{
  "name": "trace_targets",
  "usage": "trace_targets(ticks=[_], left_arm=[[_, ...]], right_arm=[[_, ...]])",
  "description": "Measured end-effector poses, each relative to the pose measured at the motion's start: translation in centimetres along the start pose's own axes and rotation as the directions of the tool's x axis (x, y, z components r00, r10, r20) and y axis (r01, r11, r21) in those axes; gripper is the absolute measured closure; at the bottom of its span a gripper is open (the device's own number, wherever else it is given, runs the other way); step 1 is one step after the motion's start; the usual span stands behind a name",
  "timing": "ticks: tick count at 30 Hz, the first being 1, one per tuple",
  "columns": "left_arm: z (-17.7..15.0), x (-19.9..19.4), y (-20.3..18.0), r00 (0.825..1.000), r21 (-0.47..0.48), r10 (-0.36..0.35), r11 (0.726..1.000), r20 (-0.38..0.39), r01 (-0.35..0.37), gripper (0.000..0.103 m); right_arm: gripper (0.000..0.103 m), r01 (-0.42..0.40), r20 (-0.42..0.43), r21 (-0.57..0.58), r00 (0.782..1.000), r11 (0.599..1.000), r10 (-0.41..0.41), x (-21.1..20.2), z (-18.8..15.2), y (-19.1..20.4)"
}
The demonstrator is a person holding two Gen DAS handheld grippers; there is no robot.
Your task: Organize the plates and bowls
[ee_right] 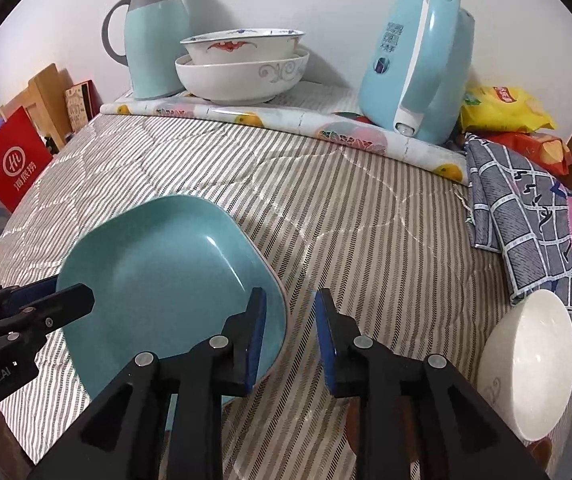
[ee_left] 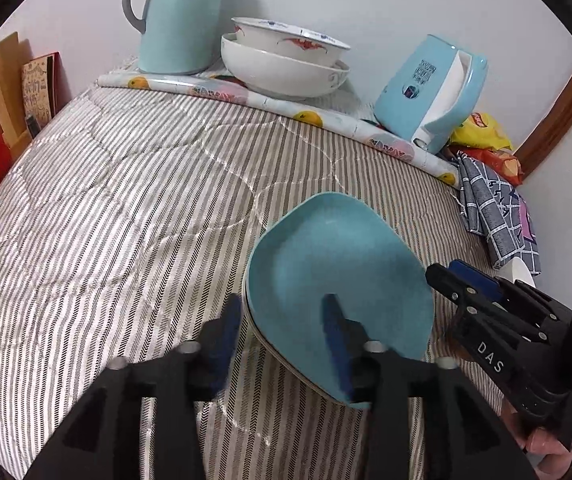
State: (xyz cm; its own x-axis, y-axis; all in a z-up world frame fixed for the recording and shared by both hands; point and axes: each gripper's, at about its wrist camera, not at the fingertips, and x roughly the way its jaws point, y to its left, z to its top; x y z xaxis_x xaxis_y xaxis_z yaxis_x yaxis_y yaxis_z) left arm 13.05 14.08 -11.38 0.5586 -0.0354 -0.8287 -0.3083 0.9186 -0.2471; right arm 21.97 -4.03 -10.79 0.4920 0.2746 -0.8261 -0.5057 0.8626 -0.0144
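A teal square plate [ee_left: 338, 252] [ee_right: 157, 272] lies on the striped cloth, with a second rim showing under its left edge. My left gripper [ee_left: 281, 336] is open astride the plate's left rim: one finger is over the plate, the other is outside it, and neither pad touches. From the other side, my right gripper [ee_right: 290, 332] straddles the right rim the same way, open, with cloth visible in the gap. Each gripper also shows in the other's view, the right gripper [ee_left: 458, 276] and the left gripper [ee_right: 57, 294]. A white bowl [ee_right: 526, 364] lies tilted at the front right.
Two nested bowls [ee_left: 286, 60] [ee_right: 241, 68] stand at the back between a teal jug [ee_left: 181, 20] and a blue kettle [ee_right: 414, 68]. A checked cloth [ee_right: 526, 220] and snack bags [ee_right: 506, 112] lie at the right. A red bag [ee_right: 9, 164] stands at the left edge.
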Motion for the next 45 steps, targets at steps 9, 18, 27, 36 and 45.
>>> trace_targets(ticks=[9,18,27,36,45], left_arm=[[-0.4,-1.7,-1.4,0.999,0.024,-0.005,1.000,0.037,0.004,0.050],[-1.3,-3.4,-4.5,0.996,0.058,-0.022,0.998,0.081,0.017,0.050],[-2.8,-4.9,-9.2,0.992,0.126,-0.072,0.990,0.103,0.059,0.050],[-3.9,-4.7,-13.6,0.995,0.196,-0.072,0.979,0.074,0.057,0.050],[-5.7,-2.8,-16.8,0.996,0.212,-0.090,0.974,0.018,0.084,0.050]], right_arm=[[0.074,0.013,0.042,0.024,0.999,1.000,-0.014,-2.9,-1.0,-1.1],[0.059,0.033,0.097,0.111,0.994,0.993,-0.044,-7.0,-3.1,-3.9],[0.048,0.074,0.156,0.242,0.981,0.968,-0.114,-12.4,-6.8,-8.7],[0.047,0.145,0.155,0.331,0.966,0.932,-0.206,-16.1,-10.4,-13.4],[0.047,0.168,0.101,0.410,0.969,0.897,-0.227,-16.8,-14.6,-18.3]])
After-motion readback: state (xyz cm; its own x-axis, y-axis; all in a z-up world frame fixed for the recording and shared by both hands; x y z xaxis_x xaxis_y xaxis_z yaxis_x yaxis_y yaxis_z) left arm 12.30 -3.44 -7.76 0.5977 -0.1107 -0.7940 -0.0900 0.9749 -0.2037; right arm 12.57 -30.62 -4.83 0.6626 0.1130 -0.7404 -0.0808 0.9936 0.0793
